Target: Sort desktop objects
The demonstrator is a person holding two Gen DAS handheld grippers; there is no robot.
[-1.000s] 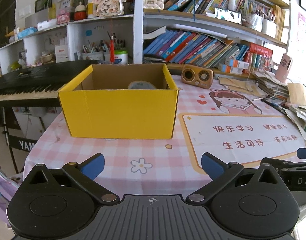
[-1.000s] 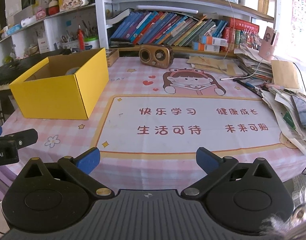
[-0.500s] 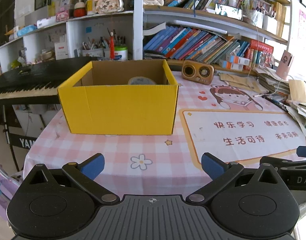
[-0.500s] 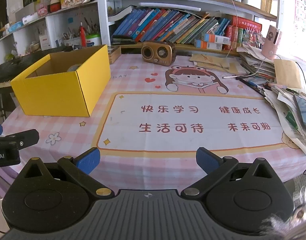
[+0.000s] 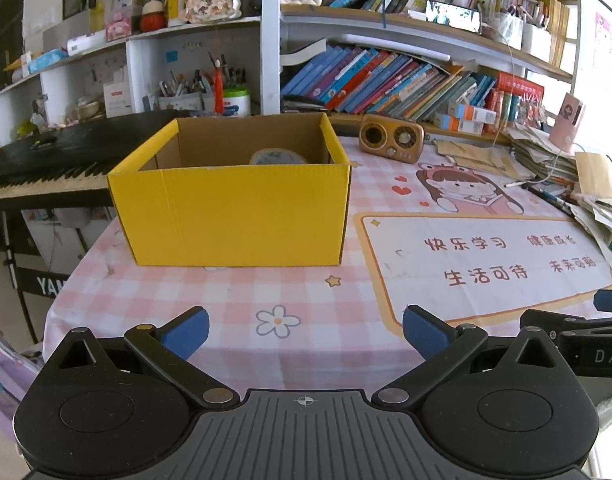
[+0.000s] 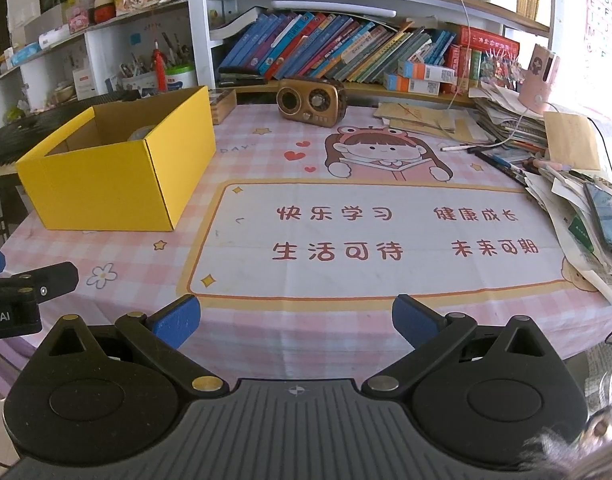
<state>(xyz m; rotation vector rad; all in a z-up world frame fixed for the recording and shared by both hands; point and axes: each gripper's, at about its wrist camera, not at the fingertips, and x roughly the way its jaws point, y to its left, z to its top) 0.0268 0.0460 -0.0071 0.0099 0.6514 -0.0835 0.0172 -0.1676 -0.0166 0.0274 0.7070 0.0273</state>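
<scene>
From your left wrist view, your left gripper (image 5: pixel 303 330) hangs over the near edge of the table (image 5: pixel 241 296) with its blue fingers spread wide and nothing between them. The yellow cardboard box (image 5: pixel 233 212) stands straight ahead, near the table's left side, open at the top. Inside it you can just make out the rim of a round greyish object (image 5: pixel 277 157); its body is hidden behind the front wall, so what it is stays unclear. The box looks light and stiff, likely to slide if nudged; a side wall's top edge is probably the best place to grip it. From your right wrist view, your right gripper (image 6: pixel 295 320) is likewise released and empty, low at the near edge. The box (image 6: pixel 117 168) sits far left, and a brown radio (image 6: pixel 312 102) stands at the far centre. Loose papers (image 6: pixel 570 196) pile at the right, thin, floppy and slippery; their edge is cut off.
</scene>
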